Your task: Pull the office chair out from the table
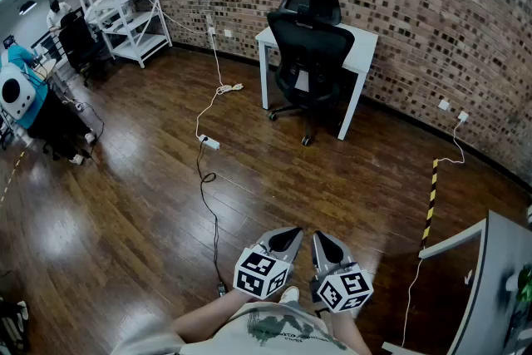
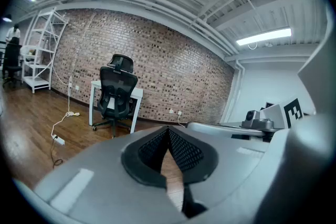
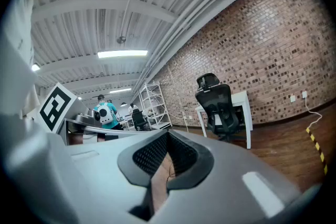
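Both empty, left gripper point(image 1: 292, 235) jaws together, right gripper point(image 1: 321, 239) jaws together

office chair point(image 1: 309, 54) seat hidden, grey desk point(image 1: 499, 262) cropped

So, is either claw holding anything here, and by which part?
Nothing is held: the left claw and right claw are both shut and empty, far from the office chair at the table.

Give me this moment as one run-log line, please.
phase: pre-contact | office chair: pushed in at table | left gripper: shut, empty | right gripper: shut, empty | both well short of office chair
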Motion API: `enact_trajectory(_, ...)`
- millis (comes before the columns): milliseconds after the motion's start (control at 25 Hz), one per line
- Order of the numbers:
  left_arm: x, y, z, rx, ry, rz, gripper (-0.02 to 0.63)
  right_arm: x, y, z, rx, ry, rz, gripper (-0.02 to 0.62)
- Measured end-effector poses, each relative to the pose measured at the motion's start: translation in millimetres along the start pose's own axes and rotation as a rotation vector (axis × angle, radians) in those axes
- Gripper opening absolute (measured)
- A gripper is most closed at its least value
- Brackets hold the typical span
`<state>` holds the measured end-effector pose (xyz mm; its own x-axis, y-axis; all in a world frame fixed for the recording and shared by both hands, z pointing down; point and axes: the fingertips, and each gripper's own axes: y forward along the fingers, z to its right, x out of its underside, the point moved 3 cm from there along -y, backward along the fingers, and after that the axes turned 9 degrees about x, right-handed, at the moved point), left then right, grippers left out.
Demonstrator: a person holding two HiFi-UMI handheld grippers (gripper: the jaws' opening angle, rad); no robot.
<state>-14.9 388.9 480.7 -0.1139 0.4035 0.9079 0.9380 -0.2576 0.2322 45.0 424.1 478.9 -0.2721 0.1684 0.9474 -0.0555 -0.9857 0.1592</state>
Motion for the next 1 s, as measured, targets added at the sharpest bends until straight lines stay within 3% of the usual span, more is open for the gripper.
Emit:
enact_trajectory(200,-14.9,27.7,3.4,-0.028,0.026,0.015,0.015,-13.2,4.8,37.8,0.009,0.020,0.019,0.000)
enact_trajectory(560,-31.1,42.8,-27.8,-0.114,0.036,0.029,0.015,-23.2,37.1,57.9,-0.041,0.011,0.009,0.000)
enact_trajectory(1000,-58.5,101.4,-94.2,-0.071,0.014,0.041,0.015,-34.0,106.0,94.4,0.006,-0.012,-0.008,0.000)
